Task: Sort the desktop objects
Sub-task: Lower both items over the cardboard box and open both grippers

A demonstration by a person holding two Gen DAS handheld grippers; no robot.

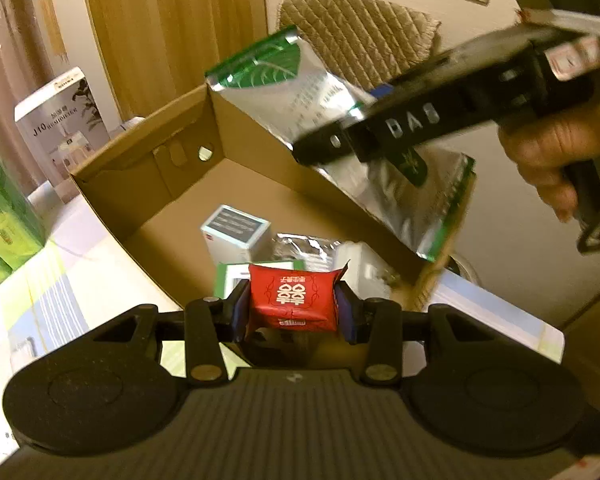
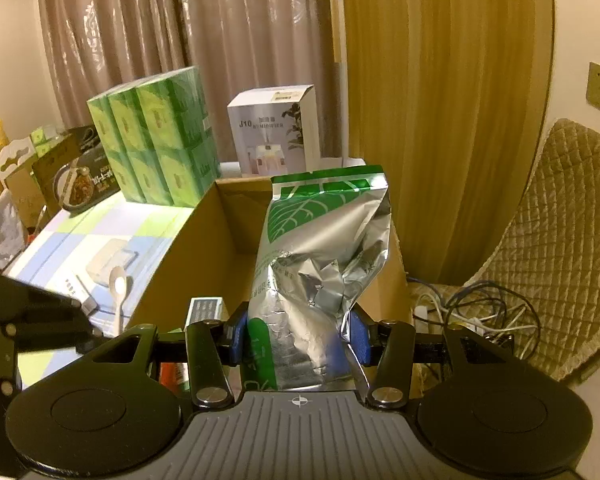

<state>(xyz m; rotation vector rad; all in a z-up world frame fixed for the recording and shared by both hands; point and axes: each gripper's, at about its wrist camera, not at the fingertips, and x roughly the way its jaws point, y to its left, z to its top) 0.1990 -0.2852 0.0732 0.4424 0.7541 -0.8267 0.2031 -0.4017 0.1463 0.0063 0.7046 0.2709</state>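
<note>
Crowding the cardboard box (image 2: 188, 256), green cartons (image 2: 156, 148) flank a humidifier box (image 2: 274, 136).

one cardboard box (image 2: 204, 248), two foil bags (image 2: 320, 264), one spoon (image 2: 118, 292)

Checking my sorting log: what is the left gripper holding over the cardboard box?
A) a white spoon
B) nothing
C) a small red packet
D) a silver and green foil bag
C: the left gripper has its blue pads closed on the small red packet above the cardboard box; the foil bag is in the right gripper.
</note>
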